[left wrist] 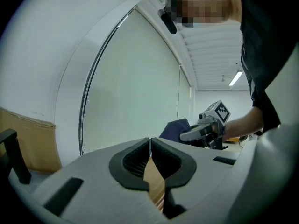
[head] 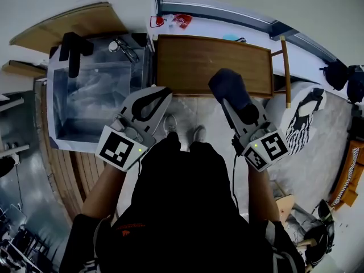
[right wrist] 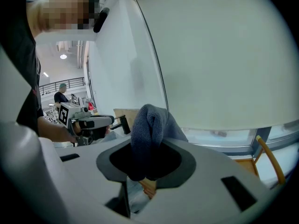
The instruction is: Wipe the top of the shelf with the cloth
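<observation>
The cloth (head: pixel 228 85) covers the tips of the right tongs (head: pixel 234 103) and part of the near edge of the shelf (head: pixel 187 64), and the far red things (head: pixel 177 20) are too small to tell.

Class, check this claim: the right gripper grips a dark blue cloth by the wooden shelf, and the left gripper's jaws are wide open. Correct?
No: the left gripper view shows the left gripper shut, holding nothing. The right gripper does grip the dark blue cloth by the wooden shelf.
</observation>
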Motion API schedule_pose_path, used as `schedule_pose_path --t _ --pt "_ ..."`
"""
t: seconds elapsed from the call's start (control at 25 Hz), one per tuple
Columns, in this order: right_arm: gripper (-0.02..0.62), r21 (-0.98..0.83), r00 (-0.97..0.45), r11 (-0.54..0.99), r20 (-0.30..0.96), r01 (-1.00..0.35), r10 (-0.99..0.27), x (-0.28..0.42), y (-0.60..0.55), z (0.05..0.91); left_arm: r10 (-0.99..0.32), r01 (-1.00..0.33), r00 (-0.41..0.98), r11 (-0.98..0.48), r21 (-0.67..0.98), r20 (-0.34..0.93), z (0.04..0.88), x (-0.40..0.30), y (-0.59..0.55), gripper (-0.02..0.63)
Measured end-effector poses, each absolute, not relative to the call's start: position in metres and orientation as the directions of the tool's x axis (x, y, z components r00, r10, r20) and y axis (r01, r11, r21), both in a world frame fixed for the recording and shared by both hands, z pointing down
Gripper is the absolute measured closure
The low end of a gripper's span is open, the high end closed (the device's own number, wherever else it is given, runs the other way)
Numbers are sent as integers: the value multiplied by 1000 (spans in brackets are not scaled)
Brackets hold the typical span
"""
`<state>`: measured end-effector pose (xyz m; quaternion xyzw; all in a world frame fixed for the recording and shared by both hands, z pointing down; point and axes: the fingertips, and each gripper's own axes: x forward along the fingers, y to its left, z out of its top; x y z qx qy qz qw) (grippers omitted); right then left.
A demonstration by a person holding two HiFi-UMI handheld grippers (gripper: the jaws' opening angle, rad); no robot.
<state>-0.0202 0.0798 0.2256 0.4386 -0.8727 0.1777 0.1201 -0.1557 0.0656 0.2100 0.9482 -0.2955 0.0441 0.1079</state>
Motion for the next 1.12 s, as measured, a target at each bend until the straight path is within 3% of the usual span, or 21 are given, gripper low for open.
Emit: schedule_pose_path --t 0.44,1.12 --pt "492 -223 -633 598 388 -770 -670 -10 38 254 -598 -626 779 -756 190 185 229 -148 30 578" --pt "492 -205 -762 777 451 -596 -466 23 -60 341 -747 -804 593 -571 167 300 274 -97 7 578"
